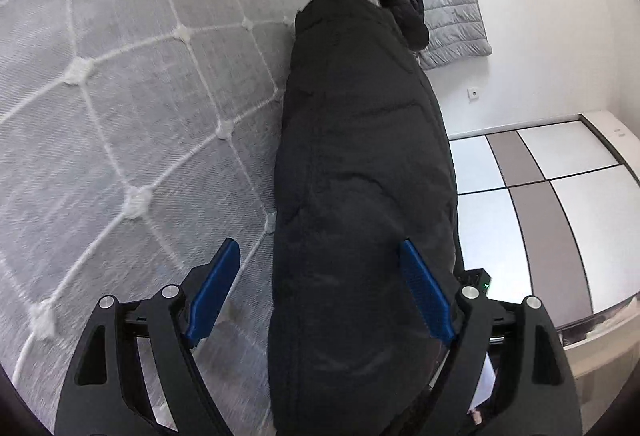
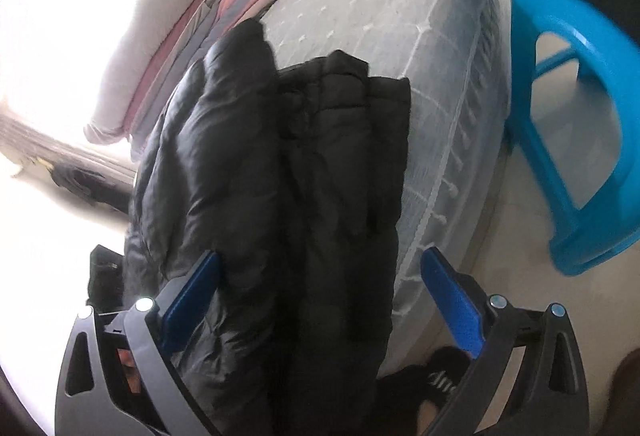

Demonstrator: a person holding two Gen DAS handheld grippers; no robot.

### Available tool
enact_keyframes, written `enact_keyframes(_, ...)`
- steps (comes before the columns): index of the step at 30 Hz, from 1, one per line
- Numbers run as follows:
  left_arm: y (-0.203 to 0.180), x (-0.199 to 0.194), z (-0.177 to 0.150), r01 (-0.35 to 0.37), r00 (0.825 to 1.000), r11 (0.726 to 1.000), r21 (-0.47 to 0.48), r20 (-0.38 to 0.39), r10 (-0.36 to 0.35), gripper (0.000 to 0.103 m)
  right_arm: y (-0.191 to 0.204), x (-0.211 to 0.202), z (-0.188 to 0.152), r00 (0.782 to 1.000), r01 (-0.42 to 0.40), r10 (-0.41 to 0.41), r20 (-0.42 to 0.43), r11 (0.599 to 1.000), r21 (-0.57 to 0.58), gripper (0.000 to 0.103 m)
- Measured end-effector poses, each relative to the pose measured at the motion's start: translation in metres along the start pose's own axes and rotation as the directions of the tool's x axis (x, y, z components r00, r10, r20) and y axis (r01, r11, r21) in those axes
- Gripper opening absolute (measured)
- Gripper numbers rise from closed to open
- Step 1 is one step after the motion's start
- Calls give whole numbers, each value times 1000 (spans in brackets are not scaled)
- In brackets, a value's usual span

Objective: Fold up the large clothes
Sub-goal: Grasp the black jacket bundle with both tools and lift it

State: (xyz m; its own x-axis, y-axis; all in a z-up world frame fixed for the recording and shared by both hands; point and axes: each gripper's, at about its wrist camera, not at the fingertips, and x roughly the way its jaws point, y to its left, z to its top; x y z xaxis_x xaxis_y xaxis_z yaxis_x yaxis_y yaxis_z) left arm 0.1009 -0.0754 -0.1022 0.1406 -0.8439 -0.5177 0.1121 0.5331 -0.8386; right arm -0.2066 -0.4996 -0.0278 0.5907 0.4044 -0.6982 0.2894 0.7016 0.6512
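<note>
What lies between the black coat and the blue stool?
Only a bare strip of mattress and its edge separates the coat from the stool, in the right wrist view.

- Mattress (image 1: 120, 95): grey quilted surface with white diamond stitching.
- Black padded coat (image 1: 360, 175): lies lengthwise along the mattress edge.
- Stack of folded clothes (image 2: 224, 7): rests at the far end.

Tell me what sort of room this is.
Most likely a bedroom: a quilted mattress with a black puffer coat laid on it, a stack of folded clothes at the far end, and a panelled wardrobe by the wall.
</note>
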Motion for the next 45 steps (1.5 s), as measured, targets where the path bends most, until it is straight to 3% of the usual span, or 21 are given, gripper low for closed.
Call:
enact_keyframes(4,2,11,10,26,1000,999,-20,-12,-26,81,-20,6,11,996,-88,89,-17,993,79,96)
enact_keyframes(12,-6,50,19,127,986,992,-23,-107,-129,89,-39,38,23,978,-170,184,-95,976,138,96)
enact_keyframes(16,-18,68,16,101,986,994,30,-136,-96,94,-49,57,23,948,-264,293,-123,942,206,96)
enact_keyframes(20,-30,73,12,57,994,993,101,-96,-47,92,-50,68,22,922,-333,368,-125,914,231,97)
enact_keyframes(25,-59,68,4,-66,997,959,274,-23,75,59,-42,64,21,920,-362,379,-100,919,159,91)
enact_keyframes(26,-65,66,2,-82,996,951,299,-10,89,53,-36,62,20,917,-375,389,-93,917,135,80)
enact_keyframes(28,-72,60,1,-101,995,938,330,14,103,45,-22,58,19,906,-406,415,-83,908,105,64)
enact_keyframes(32,-80,28,-4,-143,989,924,354,86,120,36,17,62,25,895,-434,435,-101,900,29,64)
enact_keyframes(37,-73,-41,-7,-245,962,900,360,208,178,35,92,104,25,890,-428,400,-220,899,-94,65)
enact_keyframes(39,-55,-61,-3,-292,950,901,320,202,236,38,108,131,22,893,-382,338,-297,918,-106,68)
enact_keyframes(42,-15,-74,1,-274,957,943,188,146,249,48,120,163,14,917,-239,170,-360,958,-156,76)
enact_keyframes(43,0,-77,2,-243,966,961,134,129,226,48,119,161,14,922,-230,164,-350,961,-156,76)
enact_keyframes(45,6,-88,5,-212,969,971,108,149,195,49,118,142,20,955,-170,122,-270,972,-161,77)
